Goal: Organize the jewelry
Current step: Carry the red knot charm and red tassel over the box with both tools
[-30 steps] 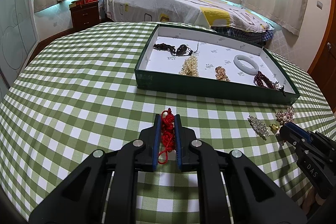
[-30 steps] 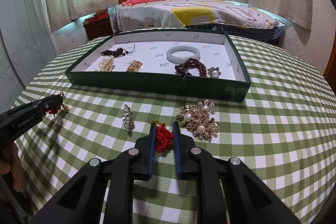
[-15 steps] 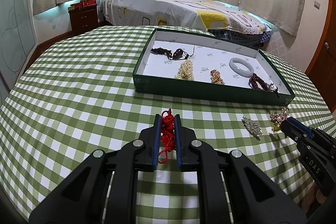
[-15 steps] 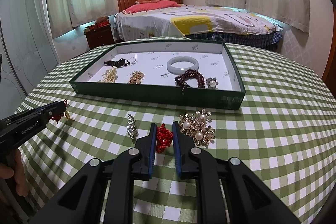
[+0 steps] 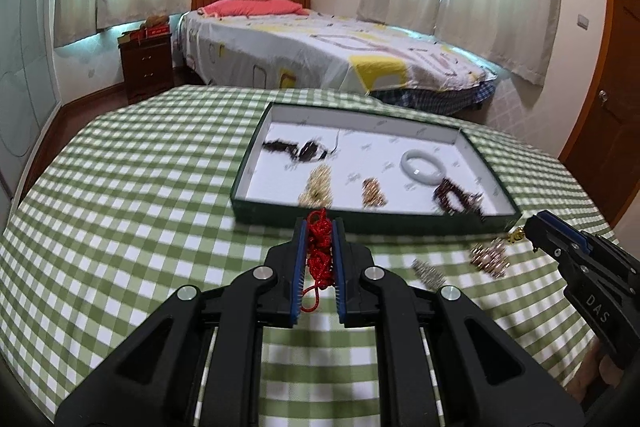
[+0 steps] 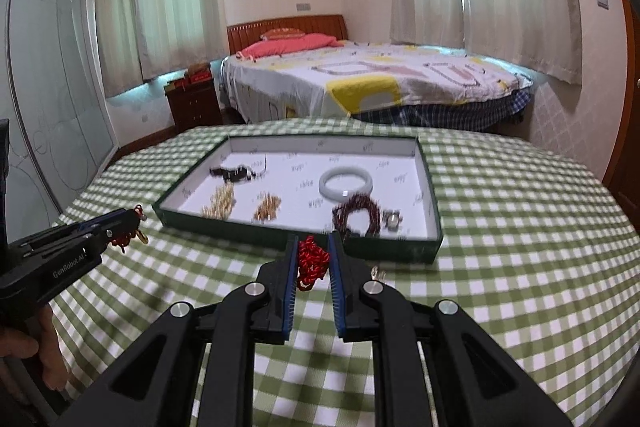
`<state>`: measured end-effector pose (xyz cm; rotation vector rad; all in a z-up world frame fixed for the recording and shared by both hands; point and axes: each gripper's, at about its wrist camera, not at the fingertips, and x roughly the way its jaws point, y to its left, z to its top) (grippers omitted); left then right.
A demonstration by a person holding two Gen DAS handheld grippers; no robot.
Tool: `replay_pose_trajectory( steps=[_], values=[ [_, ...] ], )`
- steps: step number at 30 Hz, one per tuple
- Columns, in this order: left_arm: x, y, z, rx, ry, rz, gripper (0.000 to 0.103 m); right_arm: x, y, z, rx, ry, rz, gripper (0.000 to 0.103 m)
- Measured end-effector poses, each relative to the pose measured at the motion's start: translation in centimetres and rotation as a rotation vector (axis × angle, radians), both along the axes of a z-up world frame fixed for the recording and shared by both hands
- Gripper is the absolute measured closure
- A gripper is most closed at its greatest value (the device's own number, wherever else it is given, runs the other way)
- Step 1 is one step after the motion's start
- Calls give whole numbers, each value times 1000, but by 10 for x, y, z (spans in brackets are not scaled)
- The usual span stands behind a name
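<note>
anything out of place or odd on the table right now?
Two brooches lie on the checked tablecloth outside the green tray: a silver brooch and a pearl-and-gold brooch. Both tongs grip red knotted cords, nothing spilled or damaged.

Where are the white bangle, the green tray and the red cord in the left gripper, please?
White bangle (image 5: 425, 167): left wrist view, near rim.
Green tray (image 5: 280, 217): left wrist view, front wall.
Red cord (image 5: 319, 247): left wrist view, knotted middle.
</note>
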<state>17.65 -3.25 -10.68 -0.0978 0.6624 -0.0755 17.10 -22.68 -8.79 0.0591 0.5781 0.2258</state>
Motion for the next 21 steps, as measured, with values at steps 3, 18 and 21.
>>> replay_pose_trajectory(
  steps=[3,18,21],
  values=[
    [6,-5,10,-11,-20,-14,90,5,-1,13,-8,-37,-3,87],
    [75,-42,43,-1,-131,-75,90,64,-17,54,-15,-172,-47,87],
    [96,-47,43,6,-142,-71,90,81,-20,54,-23,-182,-51,87]
  ],
)
